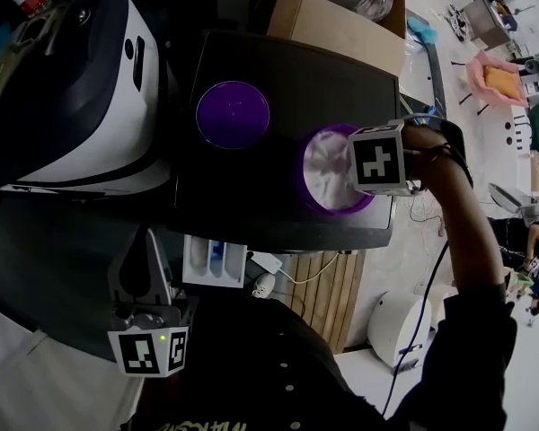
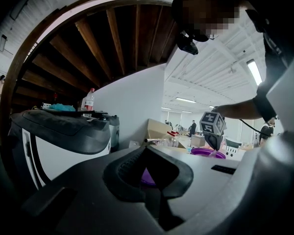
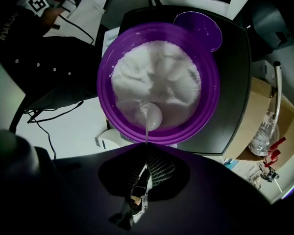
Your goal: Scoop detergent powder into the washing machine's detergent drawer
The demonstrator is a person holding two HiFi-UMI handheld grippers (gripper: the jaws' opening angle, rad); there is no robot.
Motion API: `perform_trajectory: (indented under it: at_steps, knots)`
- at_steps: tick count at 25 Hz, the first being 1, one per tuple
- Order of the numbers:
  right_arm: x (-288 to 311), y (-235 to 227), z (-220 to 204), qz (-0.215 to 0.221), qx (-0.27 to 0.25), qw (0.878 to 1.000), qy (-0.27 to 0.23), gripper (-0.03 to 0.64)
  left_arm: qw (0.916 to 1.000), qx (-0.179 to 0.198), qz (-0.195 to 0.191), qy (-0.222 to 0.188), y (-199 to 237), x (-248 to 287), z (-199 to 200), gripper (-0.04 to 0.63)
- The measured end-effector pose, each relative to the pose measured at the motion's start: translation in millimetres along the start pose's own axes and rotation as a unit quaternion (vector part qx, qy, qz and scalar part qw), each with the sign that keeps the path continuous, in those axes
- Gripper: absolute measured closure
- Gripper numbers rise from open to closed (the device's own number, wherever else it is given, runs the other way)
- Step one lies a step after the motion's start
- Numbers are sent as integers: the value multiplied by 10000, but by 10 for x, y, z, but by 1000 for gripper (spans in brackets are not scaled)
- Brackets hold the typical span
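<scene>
The right hand-held gripper (image 3: 147, 153) is pinched tight on the thin handle of a little white spoon (image 3: 151, 115). The spoon's round end sits in the white powder (image 3: 157, 80) in the purple bowl (image 3: 210, 97). The bowl stands on the washing machine's dark top (image 1: 278, 214). A purple lid (image 1: 232, 115) lies at the bowl's ten o'clock. The open white detergent drawer (image 1: 214, 261) sticks out at its eight o'clock. The left hand-held gripper (image 2: 154, 185) is low near the drawer, jaws together, holding nothing.
</scene>
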State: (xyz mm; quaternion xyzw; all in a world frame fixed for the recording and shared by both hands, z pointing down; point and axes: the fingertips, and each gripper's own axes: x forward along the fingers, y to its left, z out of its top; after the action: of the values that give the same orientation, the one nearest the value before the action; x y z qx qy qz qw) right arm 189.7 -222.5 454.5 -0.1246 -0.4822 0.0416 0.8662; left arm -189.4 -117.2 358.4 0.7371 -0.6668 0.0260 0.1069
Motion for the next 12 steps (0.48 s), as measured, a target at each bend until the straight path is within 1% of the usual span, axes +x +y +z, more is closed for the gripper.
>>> perform_trajectory:
  at_steps: [3,8,12]
  knots:
    - [-46,-54,5,78,-62,9998,-169,584,10000,-4,22,-2,12,-7,-5,581]
    - [-13,15,43,635,-61,9958,-661,584,10000,7,36,-11,17,-22,11,581]
    - [-26,29,26,845,65,9916,-975,584,10000,17,42,-2,18,-31,13,581]
